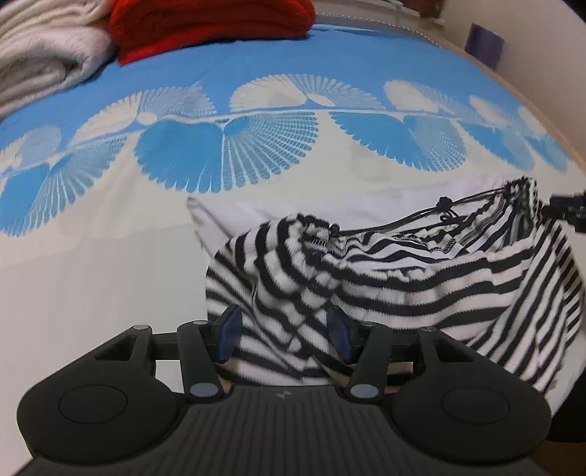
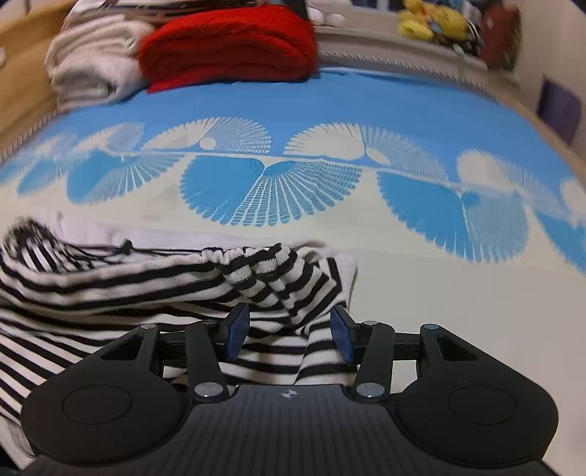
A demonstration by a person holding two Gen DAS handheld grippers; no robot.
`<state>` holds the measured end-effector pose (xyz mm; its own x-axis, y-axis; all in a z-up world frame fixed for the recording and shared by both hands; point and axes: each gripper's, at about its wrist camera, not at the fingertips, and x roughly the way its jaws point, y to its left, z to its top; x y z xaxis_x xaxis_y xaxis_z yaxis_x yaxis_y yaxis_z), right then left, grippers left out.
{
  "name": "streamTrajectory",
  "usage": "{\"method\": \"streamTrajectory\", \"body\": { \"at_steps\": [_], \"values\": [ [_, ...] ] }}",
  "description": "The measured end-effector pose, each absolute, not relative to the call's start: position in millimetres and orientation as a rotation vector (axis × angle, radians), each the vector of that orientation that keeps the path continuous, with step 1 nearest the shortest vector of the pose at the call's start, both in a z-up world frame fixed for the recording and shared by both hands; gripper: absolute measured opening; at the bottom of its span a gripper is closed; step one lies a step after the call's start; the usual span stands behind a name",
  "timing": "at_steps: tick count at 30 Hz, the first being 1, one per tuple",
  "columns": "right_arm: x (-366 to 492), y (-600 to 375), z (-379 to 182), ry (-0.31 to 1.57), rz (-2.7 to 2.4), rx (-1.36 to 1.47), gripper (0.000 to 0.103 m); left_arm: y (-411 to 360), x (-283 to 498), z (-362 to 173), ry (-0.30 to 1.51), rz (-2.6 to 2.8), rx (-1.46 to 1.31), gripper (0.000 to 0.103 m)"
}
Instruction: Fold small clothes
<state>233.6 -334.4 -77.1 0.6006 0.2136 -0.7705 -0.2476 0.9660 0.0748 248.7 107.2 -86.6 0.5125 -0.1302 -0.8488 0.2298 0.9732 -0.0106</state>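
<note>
one striped garment, black and white with a black drawstring, lies crumpled on one bedspread printed with blue and cream fans; behind it, from left to right, sit one cream blanket and one red blanket, both folded. two grippers are in play, one per view. the left gripper stands partly open, its blue pads apart, with a bunched corner of the garment lying loosely between them and no pad seen pressing the cloth. the right gripper is likewise partly open over the garment's opposite corner, cloth between the pads but not pinched. the left view alone shows a dark bit of the other gripper at its right edge, beside the drawstring end. the right view alone shows a wooden bed frame at left and a yellow toy among blurred things on the ledge at upper right. the garment spans between both grippers, just ahead of each.
</note>
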Motion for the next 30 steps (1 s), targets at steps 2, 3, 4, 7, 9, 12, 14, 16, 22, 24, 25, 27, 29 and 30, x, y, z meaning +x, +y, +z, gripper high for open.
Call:
{"method": "streamTrajectory", "body": {
  "at_steps": [2, 3, 4, 7, 9, 12, 14, 16, 22, 24, 25, 27, 29, 30],
  "values": [
    [238, -327, -79, 0.876, 0.276, -0.078, 0.051, 103, 253, -89, 0.989, -0.221, 0.121, 0.052],
    [241, -324, -81, 0.874, 0.277, -0.09, 0.051, 100, 257, -90, 0.983, -0.221, 0.12, 0.042],
    [244, -320, -82, 0.868, 0.275, -0.109, 0.051, 99, 261, -90, 0.984, -0.223, 0.116, 0.022],
    [252, -307, -83, 0.84, 0.305, -0.18, 0.044, 102, 272, -82, 0.922, -0.179, 0.102, 0.004],
    [262, -303, -82, 0.841, 0.326, -0.194, 0.003, 119, 279, -67, 0.823, -0.085, -0.018, 0.003],
    [280, -321, -57, 0.744, 0.242, -0.009, 0.0, 145, 293, -62, 0.762, 0.076, -0.195, 0.003],
    [288, -334, -41, 0.645, 0.156, 0.103, 0.0, 143, 309, -75, 0.824, 0.094, -0.187, 0.003],
    [300, -336, -44, 0.646, 0.08, 0.111, 0.0, 135, 325, -92, 0.909, 0.102, -0.146, 0.004],
    [329, -322, -76, 0.882, 0.201, 0.143, 0.003, 154, 343, -108, 1.036, 0.094, -0.273, 0.013],
    [329, -331, -65, 0.873, 0.213, 0.217, 0.038, 159, 340, -103, 1.05, 0.054, -0.268, 0.031],
    [327, -338, -58, 0.852, 0.238, 0.261, 0.044, 159, 338, -101, 1.065, 0.033, -0.248, 0.04],
    [319, -349, -44, 0.808, 0.31, 0.292, 0.053, 160, 337, -103, 1.082, 0.003, -0.203, 0.041],
    [309, -350, -40, 0.81, 0.4, 0.241, 0.062, 164, 335, -107, 1.096, 0.0, -0.175, 0.041],
    [308, -348, -43, 0.831, 0.424, 0.192, 0.064, 166, 335, -109, 1.103, 0.002, -0.17, 0.041]
  ]
}}
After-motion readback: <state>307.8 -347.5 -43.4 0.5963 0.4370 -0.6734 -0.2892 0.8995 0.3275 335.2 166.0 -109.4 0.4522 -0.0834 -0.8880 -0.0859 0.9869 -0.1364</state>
